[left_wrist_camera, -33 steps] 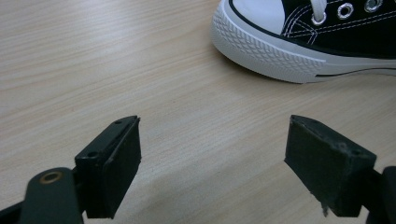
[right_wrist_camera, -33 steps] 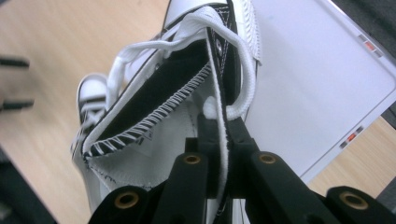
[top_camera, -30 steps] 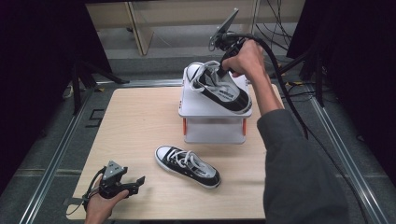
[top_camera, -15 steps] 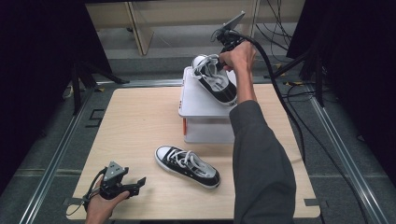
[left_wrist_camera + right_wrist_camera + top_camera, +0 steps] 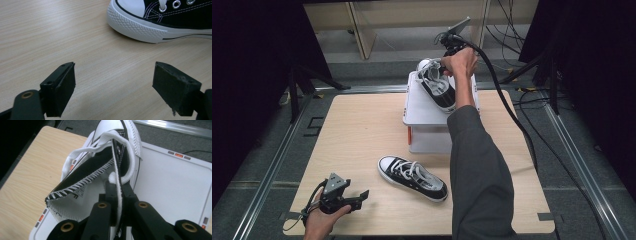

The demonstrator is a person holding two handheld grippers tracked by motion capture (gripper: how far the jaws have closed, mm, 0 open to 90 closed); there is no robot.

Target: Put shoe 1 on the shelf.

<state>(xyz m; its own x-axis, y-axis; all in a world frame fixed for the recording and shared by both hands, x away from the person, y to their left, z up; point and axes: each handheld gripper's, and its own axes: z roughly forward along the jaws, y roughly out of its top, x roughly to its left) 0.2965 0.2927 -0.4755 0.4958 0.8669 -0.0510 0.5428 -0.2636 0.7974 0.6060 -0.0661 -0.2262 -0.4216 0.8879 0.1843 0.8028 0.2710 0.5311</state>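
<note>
A black-and-white sneaker [image 5: 439,89] rests on a white box [image 5: 419,107] at the table's far side, its heel end raised. My right gripper [image 5: 446,65] is shut on the collar of that sneaker [image 5: 95,170]; in the right gripper view the jaws [image 5: 119,188] pinch the black-and-white fabric edge between them. The matching sneaker [image 5: 413,177] lies on the wooden table, toe toward the left. At the near left corner my left gripper [image 5: 358,196] rests low and open. In the left gripper view, bare wood lies between the jaws [image 5: 115,68] and the sneaker's toe [image 5: 150,25] is just ahead.
The white box lid [image 5: 172,185] is bare to the right of the held sneaker. A thick black cable [image 5: 507,105] trails from the right gripper across the table's right side. Metal rails [image 5: 272,165] border the wooden table [image 5: 357,135]; dark floor lies beyond.
The right gripper has shifted left and back, swinging the sneaker on the box from lying across it to pointing lengthwise with its heel raised. The left gripper and the table sneaker have not moved.
</note>
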